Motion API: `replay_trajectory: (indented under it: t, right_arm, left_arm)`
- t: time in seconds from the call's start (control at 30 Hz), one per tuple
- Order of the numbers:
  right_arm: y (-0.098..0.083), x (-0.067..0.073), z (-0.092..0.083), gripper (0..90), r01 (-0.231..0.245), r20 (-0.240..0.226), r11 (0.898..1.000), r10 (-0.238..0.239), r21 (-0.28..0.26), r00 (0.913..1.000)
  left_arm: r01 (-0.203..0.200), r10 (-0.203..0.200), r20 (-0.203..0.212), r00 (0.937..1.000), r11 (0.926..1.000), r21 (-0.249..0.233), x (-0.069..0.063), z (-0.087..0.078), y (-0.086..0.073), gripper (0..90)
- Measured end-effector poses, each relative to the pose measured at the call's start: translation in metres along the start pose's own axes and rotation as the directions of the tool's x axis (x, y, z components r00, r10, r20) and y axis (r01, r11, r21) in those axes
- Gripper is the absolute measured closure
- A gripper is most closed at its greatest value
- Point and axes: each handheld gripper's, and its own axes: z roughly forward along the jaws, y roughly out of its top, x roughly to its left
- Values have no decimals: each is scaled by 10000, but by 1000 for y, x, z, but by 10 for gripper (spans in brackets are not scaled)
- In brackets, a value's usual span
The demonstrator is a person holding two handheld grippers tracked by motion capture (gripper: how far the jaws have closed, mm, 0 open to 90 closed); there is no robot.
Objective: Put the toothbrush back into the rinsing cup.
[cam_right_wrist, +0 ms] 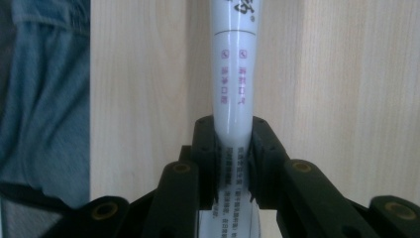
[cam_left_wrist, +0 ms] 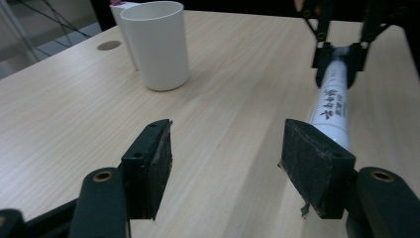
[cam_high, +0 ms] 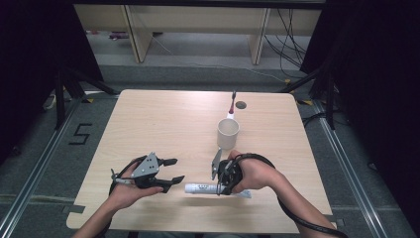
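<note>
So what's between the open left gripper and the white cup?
Just bare wooden table. The left gripper view shows nothing between the left gripper and the white cup; the tube lies off to the side.

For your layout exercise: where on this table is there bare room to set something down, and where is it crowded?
Free: the table's far-left stretch, left of the white cup, and the right edge beyond the right gripper. Crowded: the near middle, where the left gripper, right gripper and white tube meet.

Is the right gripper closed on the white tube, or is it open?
Closed on it. The right gripper presses both pads against the white tube, as its own view shows.
</note>
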Motion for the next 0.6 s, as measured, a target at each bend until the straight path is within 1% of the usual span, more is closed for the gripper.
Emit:
replay_trajectory:
  t: [0.03,0.07,0.13,0.17,0.2,0.23,0.27,0.3,0.33,0.37,0.4,0.43,0.47,0.5,0.53,0.57,0.6]
  right_arm:
    - [0,0,0,765,29,35,10000,-29,50,10000]
    - [0,0,1,765,47,9,9999,-47,116,10000]
    - [-1,-4,3,765,565,-42,9984,-565,-5,9984]
    - [-1,-2,2,765,314,-10,9994,-314,112,9995]
    - [-2,-4,3,765,535,30,9986,-536,48,9986]
    - [-1,-2,2,765,288,-15,9994,-288,191,9996]
    - [-1,-1,1,765,232,44,9993,-233,294,9997]
    - [-2,-3,2,764,459,21,9987,-460,238,9989]
    - [-1,-3,1,765,446,57,9985,-448,304,9990]
    - [-1,-3,0,765,456,-38,9982,-455,393,9990]
    - [0,-4,0,764,500,-19,9979,-500,409,9987]
    - [0,-3,-1,765,338,13,9986,-338,396,9994]
    - [0,-5,-1,764,578,53,9977,-581,353,9983]
    - [1,-3,-3,764,292,9,9985,-293,460,9996]
    - [2,-5,-3,764,576,-25,9972,-576,470,9983]
    - [3,-3,-4,764,244,2,9980,-245,579,9997]
    - [3,-4,-3,765,423,-11,9979,-423,489,9991]
  left_arm:
    - [-87,86,236,9997,10000,29,-1,1,2,364]
    - [-277,269,356,9990,9994,214,-4,2,5,363]
    - [-398,376,720,9967,9988,297,-7,5,8,361]
    - [-538,481,911,9947,9967,609,-9,7,10,359]
    - [-550,474,1088,9929,9962,679,-11,9,10,359]
    - [-724,601,1300,9897,9931,920,-12,11,12,358]
    - [-754,596,1421,9881,9912,1084,-14,13,12,359]
    - [-872,666,1608,9847,9883,1248,-15,16,13,360]
    - [-957,689,1786,9815,9846,1464,-17,19,15,363]
    - [-986,700,1855,9802,9837,1502,-19,22,16,372]
    - [-1173,817,1962,9772,9772,1770,-20,24,18,381]
    - [-1262,857,2072,9745,9734,1911,-22,27,20,385]
    - [-1284,831,2168,9727,9705,2042,-25,30,22,389]
    - [-1363,867,2241,9707,9668,2163,-26,33,25,391]
    - [-1449,903,2307,9688,9619,2318,-28,36,27,392]
    - [-1609,1022,2336,9669,9554,2478,-29,39,29,392]
    - [-1791,1155,2426,9632,9492,2589,-30,42,31,396]
